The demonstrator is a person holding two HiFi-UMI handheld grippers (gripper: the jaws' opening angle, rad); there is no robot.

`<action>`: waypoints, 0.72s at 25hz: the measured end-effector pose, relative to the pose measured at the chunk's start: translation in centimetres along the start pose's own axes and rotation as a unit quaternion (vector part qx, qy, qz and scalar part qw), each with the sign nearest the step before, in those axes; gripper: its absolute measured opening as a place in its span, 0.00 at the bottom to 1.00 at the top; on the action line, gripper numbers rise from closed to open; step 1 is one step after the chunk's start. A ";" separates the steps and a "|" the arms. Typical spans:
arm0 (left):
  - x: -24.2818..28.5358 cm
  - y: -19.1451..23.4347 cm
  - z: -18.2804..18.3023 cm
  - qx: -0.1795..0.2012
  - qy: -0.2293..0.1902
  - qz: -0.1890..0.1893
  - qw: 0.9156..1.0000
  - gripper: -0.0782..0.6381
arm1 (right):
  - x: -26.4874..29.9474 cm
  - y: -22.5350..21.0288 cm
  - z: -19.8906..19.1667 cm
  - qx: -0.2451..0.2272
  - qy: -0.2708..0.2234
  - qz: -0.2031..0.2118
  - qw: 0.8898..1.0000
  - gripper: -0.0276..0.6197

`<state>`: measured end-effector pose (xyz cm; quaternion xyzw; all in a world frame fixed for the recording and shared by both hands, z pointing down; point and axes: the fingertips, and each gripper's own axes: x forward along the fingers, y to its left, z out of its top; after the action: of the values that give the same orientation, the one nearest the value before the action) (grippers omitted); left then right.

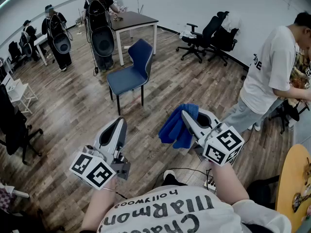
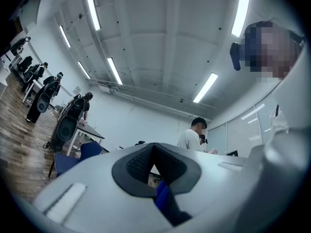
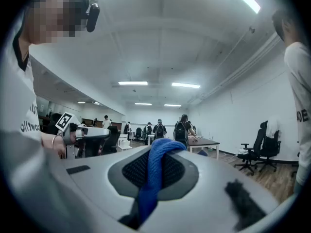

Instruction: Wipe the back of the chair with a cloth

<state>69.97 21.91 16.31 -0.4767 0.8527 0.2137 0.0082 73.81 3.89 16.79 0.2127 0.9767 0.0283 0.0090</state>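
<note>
My left gripper (image 1: 118, 126) is nearest, low and to the left, its jaws drawn together with nothing between them. In its own view a blue sliver shows low in the slit; I cannot tell whether it is the cloth seen beyond. The right gripper (image 1: 185, 114) is clamped on the blue cloth (image 1: 177, 125), which hangs in a bunch to the left of its jaws. In the right gripper view a fold of it rides up over the pads and blocks the middle of the picture.

A cable and a power strip (image 1: 210, 182) lie on the floor just beside my feet, partly cut off by my shirt. A round wooden table (image 1: 291, 178) is clipped by the right edge. A person in a white shirt (image 1: 272, 67) stands near on the right, narrowing that side.

Ahead, bare plank floor (image 1: 73, 115) lies open between me and the blue chair (image 1: 131, 74). It stands apart from both grippers, its back toward the dark desk (image 1: 133, 19) behind it. Only the head view shows the chair whole; the left gripper view catches just a corner. People wearing gear (image 1: 99, 23) stand beside the desk. Black office chairs (image 1: 209, 33) line the far wall.
</note>
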 end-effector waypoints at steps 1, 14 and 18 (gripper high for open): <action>-0.3 0.0 0.0 0.001 0.000 0.000 1.000 0.12 | 0.0 0.3 0.0 0.000 0.000 0.001 1.000 0.09; -1.7 0.7 1.1 0.006 -0.009 0.008 1.000 0.12 | 1.1 1.1 0.2 0.001 0.002 0.002 1.000 0.09; -1.9 0.9 0.6 -0.007 0.003 0.006 1.000 0.12 | 1.4 1.2 -0.2 0.010 0.012 0.004 1.000 0.09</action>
<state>70.12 24.09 16.48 -0.4722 0.8542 0.2179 0.0009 73.03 5.56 17.03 0.2161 0.9761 0.0211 -0.0046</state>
